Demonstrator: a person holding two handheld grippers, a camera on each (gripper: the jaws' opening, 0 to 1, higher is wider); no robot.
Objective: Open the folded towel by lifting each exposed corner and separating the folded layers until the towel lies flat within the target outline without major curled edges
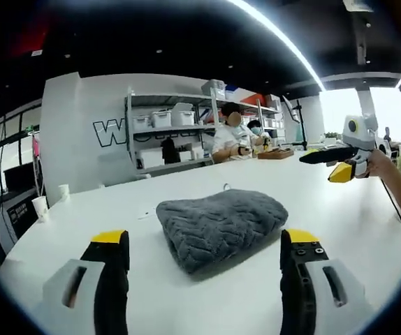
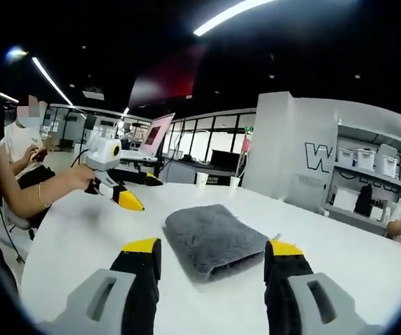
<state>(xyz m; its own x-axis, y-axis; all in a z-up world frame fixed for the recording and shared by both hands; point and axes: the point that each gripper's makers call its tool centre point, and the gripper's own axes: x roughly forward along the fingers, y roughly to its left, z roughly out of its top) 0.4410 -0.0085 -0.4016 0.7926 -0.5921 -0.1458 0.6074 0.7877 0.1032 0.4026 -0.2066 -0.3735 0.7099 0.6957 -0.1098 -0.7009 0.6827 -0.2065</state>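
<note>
- The left gripper (image 1: 204, 244) is hovering over the near part of the white table (image 1: 340, 209); its yellow-tipped jaws are standing wide apart, holding nothing and touching nothing.
- The right gripper (image 2: 213, 251) is also spread wide, with nothing between its jaws, and it is staying above the table surface.
- In the left gripper view the right gripper is showing at the far right, held in a person's hand (image 1: 378, 164), well apart from the towel.
- On the far shelf (image 1: 169, 129) white bins (image 1: 161, 118) are standing; I cannot tell what is in them.
- A paper cup (image 1: 40, 206) is standing near the left table edge.
- The grey towel (image 1: 218, 225) is lying folded in a thick bundle near the middle of the table, between the jaws, with a wavy texture on top.
</note>
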